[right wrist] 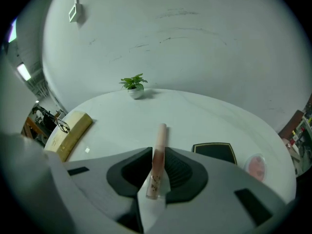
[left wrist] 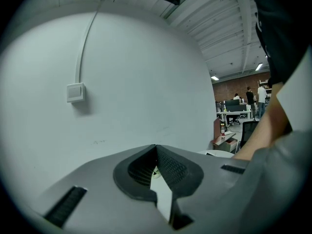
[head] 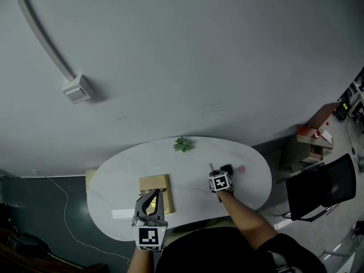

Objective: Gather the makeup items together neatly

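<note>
While you are carrying it over the white tabletop [right wrist: 195,116], the lip gloss tube [right wrist: 157,162] is sitting pinched between the jaws of your right gripper [right wrist: 158,151]. They are closed down to a narrow gap on its lower half, and the capped end is sticking out past the tips.

The other makeup is lying to the right of that gripper. The black compact [right wrist: 215,151] is just beside it and flat on the tabletop. The round pink pan [right wrist: 255,165] is a little further right, near the edge.

Your left gripper [left wrist: 156,147] is pointing roughly level at the wall. Its jaw tips are meeting and nothing is showing between them.

Judged risks:
- The tube is thin, round and gripped on a short length, so it is likely to pivot or slip if you are swinging it fast.
- Released on its side, it may roll on the smooth tabletop, away from the compact or toward the edge. Laying it parallel to the compact's side should be limiting that.
- Coming in low from the left, the protruding end could be shoving the compact into the pink pan.
- The left gripper is hanging close to the tan box [right wrist: 69,134] carrying the glasses [right wrist: 61,125]. With its camera looking at the wall, a careless sweep could be knocking them.
</note>
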Tool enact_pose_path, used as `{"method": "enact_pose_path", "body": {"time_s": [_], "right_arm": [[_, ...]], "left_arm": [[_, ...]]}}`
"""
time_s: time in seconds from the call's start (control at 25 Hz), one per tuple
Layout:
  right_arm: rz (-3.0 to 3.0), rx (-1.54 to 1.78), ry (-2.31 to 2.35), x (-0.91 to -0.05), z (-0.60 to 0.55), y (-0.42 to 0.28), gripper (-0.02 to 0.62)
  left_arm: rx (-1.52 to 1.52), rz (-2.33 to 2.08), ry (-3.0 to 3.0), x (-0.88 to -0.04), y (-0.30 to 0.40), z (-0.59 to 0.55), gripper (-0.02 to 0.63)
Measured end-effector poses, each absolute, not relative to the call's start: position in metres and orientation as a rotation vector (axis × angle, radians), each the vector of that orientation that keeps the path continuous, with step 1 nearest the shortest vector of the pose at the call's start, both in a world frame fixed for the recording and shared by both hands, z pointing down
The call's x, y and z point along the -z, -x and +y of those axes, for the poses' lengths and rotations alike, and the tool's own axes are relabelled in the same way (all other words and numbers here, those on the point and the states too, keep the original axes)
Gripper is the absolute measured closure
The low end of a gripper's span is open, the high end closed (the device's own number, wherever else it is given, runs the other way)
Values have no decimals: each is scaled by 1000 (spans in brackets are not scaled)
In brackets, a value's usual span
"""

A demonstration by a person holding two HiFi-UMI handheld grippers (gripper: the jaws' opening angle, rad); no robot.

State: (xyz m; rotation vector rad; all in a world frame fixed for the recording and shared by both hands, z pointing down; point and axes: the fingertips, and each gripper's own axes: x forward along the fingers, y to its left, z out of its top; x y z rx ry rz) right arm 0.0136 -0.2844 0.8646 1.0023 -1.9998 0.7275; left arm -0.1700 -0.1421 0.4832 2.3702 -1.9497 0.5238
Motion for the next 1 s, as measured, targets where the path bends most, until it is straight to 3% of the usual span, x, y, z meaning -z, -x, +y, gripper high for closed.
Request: {"method": "enact_pose_path", "body": {"time_s": [1.0], "right_arm": [[-2027,-682,-927,-855,-277,-13,503]], "left_arm": [[-551,-2053,-2262,-483,167,-103,584]]}}
